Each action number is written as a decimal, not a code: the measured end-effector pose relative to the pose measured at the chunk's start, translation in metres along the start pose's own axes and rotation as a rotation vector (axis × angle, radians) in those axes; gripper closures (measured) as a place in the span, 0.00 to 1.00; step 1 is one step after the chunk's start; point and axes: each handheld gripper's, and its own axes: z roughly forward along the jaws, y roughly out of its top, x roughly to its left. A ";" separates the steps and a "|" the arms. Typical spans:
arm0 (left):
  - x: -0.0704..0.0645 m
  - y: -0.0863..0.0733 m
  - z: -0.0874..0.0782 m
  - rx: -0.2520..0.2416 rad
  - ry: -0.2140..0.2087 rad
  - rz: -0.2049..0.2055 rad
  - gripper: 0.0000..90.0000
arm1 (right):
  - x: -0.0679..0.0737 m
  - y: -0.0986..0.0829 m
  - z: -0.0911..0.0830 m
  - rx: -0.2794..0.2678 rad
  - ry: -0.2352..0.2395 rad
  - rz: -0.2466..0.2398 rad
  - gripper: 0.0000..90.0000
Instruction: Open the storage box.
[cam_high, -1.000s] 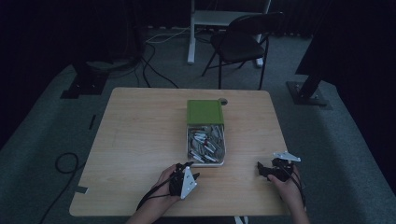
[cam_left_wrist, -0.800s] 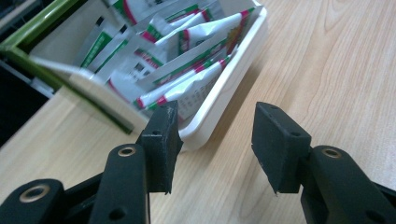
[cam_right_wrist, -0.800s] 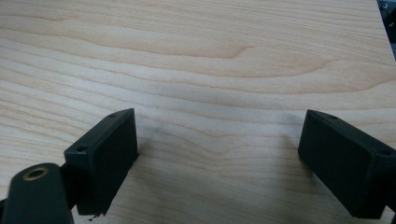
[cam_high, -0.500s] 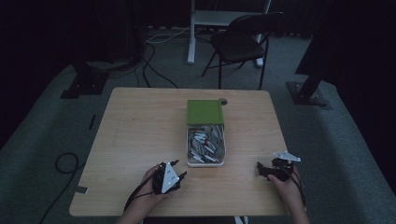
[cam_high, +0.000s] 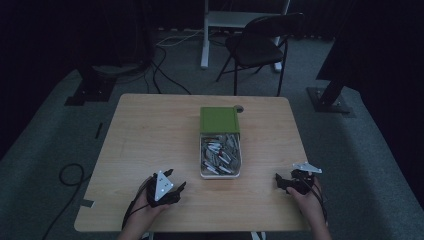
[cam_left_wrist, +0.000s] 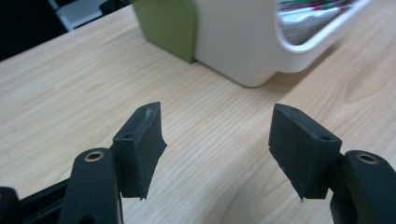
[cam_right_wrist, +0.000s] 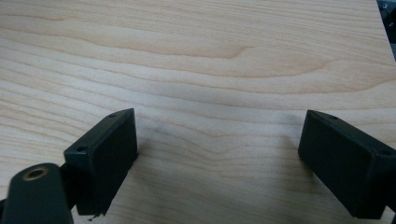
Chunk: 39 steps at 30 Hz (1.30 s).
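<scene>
A white tray (cam_high: 220, 173) filled with several small packets stands mid-table, and a green lid (cam_high: 219, 120) covers its far half. My left gripper (cam_high: 175, 180) rests near the front edge, left of the tray, open and holding nothing. In the left gripper view the gripper (cam_left_wrist: 217, 121) points at the tray's white rounded corner (cam_left_wrist: 243, 51) and the green lid (cam_left_wrist: 168, 28) a short way ahead. My right gripper (cam_high: 278, 183) lies to the right of the tray, jaws pointing left. It stands open (cam_right_wrist: 219, 126) over bare wood.
The wooden table (cam_high: 150, 135) has bare room left and right of the tray. A small dark round object (cam_high: 239, 108) sits by the lid's far right corner. Beyond the table stand a black folding chair (cam_high: 260, 47) and a white desk leg (cam_high: 205, 35).
My left gripper has slid left along the front of the table, away from the tray's near corner. The right gripper has stayed put.
</scene>
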 end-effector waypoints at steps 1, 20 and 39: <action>0.002 -0.001 -0.001 0.004 -0.001 -0.007 0.40 | 0.000 0.000 0.000 0.000 0.000 0.000 0.13; 0.033 -0.024 -0.005 0.110 0.021 -0.172 0.12 | 0.000 0.000 0.000 0.000 0.000 0.000 0.13; 0.070 -0.047 -0.022 0.189 0.181 -0.335 0.11 | 0.000 0.000 0.000 0.001 0.000 0.001 0.13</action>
